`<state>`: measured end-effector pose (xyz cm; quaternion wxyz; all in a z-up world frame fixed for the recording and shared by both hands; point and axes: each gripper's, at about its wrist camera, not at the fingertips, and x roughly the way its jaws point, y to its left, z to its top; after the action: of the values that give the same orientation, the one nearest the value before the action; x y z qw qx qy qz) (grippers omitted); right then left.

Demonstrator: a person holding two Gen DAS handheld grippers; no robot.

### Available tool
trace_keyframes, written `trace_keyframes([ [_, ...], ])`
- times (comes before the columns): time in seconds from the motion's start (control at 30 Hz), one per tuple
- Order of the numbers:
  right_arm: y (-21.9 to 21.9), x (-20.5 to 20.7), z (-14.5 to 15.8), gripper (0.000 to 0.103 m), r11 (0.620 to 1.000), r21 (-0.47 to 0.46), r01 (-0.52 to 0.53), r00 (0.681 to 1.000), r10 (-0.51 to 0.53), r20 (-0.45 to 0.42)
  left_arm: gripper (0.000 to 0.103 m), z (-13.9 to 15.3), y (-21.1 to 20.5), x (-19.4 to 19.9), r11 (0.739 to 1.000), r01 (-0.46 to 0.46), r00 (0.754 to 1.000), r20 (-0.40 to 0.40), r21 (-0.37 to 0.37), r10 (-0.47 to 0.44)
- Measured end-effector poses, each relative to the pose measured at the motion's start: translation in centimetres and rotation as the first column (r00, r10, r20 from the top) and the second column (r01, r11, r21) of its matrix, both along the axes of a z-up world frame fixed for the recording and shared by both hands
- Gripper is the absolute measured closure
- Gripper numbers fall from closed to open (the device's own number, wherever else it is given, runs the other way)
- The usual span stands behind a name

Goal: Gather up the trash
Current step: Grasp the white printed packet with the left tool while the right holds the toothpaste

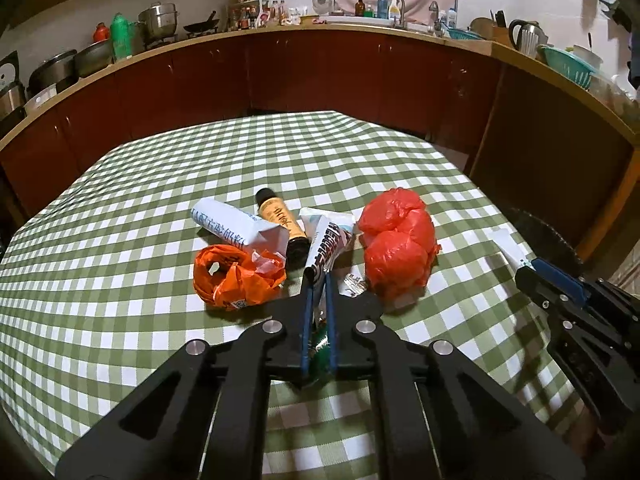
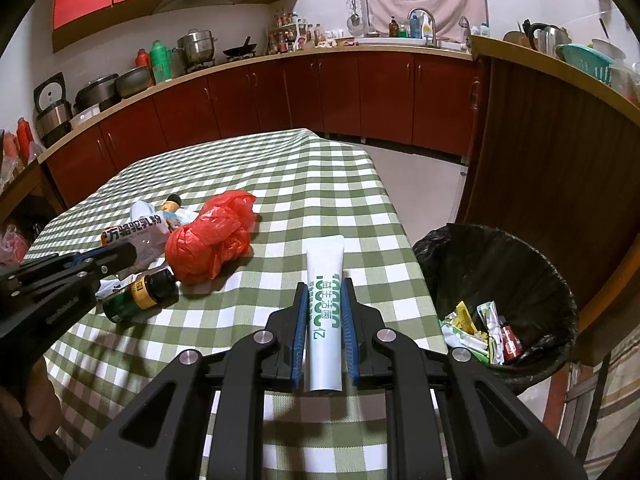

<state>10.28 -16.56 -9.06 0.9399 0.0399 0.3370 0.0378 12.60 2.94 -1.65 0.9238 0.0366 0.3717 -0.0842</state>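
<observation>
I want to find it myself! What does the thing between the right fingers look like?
On the green-checked table, near the edge beside the black bin, lies a white tube. Unlike the crumpled red bag, it is smooth, straight, with green writing.

Left gripper [image 1: 319, 280] pinches a printed wrapper [image 1: 329, 249] — red bag [image 1: 394, 248] beside.

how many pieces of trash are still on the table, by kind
plastic bags: 2, the red bag and the orange bag
bottles: 2, the amber bottle and the green bottle
packets: 2, the white packet and the printed sachet in the left jaws
tubes: 1, the white tube between the right jaws
total: 7
</observation>
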Motion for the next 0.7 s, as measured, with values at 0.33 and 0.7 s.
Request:
trace_keyframes([
  [0.33,-0.9,-0.8,0.7,0.086,1.000,-0.009,0.023,0.999,-0.022,0.032,0.098,2.0,-0.8,-1.5,1.000,-0.003,0.998,0.055,-0.022,0.004],
  [0.7,-4.4,-1.1,1.8,0.086,0.994,-0.042,0.105,0.992,-0.101,0.082,0.098,3.5,-5.4,-2.4,0.998,0.063,0.993,0.098,-0.026,-0.060],
])
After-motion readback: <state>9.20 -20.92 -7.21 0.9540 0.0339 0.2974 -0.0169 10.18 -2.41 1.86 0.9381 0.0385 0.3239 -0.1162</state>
